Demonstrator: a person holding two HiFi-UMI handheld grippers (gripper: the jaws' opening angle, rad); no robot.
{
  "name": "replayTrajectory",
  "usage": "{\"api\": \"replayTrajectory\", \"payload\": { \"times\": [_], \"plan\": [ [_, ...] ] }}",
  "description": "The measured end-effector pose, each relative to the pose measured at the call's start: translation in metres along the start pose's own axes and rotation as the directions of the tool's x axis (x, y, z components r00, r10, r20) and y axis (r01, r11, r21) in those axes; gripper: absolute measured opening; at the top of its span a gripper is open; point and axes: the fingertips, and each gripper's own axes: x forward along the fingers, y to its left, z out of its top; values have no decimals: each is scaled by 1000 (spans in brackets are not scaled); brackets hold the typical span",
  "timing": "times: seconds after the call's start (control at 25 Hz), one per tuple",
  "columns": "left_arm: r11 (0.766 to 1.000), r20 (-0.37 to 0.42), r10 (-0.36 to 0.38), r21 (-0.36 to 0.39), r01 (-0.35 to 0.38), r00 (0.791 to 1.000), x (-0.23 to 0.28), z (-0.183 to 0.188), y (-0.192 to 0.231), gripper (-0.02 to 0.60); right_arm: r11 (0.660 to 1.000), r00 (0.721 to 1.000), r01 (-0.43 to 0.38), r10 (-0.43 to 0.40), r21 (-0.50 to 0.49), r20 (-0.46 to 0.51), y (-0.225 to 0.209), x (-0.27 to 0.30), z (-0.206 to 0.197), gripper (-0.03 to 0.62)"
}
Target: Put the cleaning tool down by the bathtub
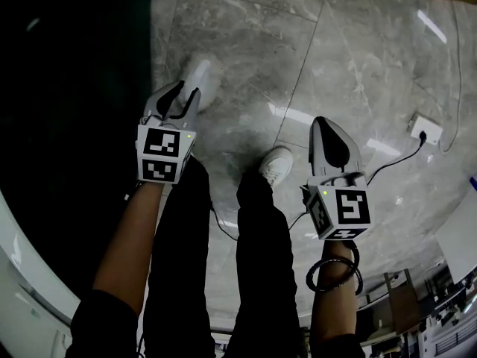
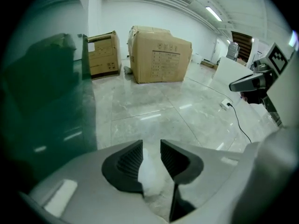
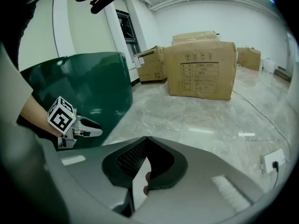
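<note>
No cleaning tool shows in any view. The dark green bathtub (image 1: 74, 125) fills the left of the head view and stands left of both grippers (image 2: 42, 101) (image 3: 79, 92). My left gripper (image 1: 188, 88) hangs close beside the tub's edge, over the person's white shoe (image 1: 203, 77). Its jaws stand a little apart with nothing between them (image 2: 151, 143); only shoe and floor show through the gap. My right gripper (image 1: 319, 119) is held over the marble floor, farther from the tub. Its tips meet (image 3: 147, 139) and hold nothing.
The person's dark trouser legs and the other white shoe (image 1: 277, 164) are between the grippers. A wall socket with a black cable (image 1: 425, 129) lies on the floor at right. Large cardboard boxes (image 2: 159, 55) (image 3: 201, 69) stand ahead, across grey marble floor.
</note>
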Motion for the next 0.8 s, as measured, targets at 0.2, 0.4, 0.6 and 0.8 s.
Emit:
{"api": "replayTrajectory", "payload": {
  "times": [0.2, 0.4, 0.6, 0.8],
  "plan": [
    [1000, 18, 15, -14, -15, 1000, -39, 26, -7, 90, 1000, 999, -10, 9, 15, 32, 16, -30, 34, 23],
    [1000, 27, 28, -5, -28, 999, -67, 50, -10, 41, 1000, 999, -11, 10, 14, 46, 25, -52, 59, 23],
    [1000, 41, 23, 6, -23, 999, -90, 72, -14, 35, 1000, 998, -11, 10, 22, 55, 34, -69, 77, 23],
    [1000, 63, 17, 8, -17, 998, -110, 91, -15, 23, 999, 997, -23, 21, 35, 70, 50, -84, 93, 23]
  ]
}}
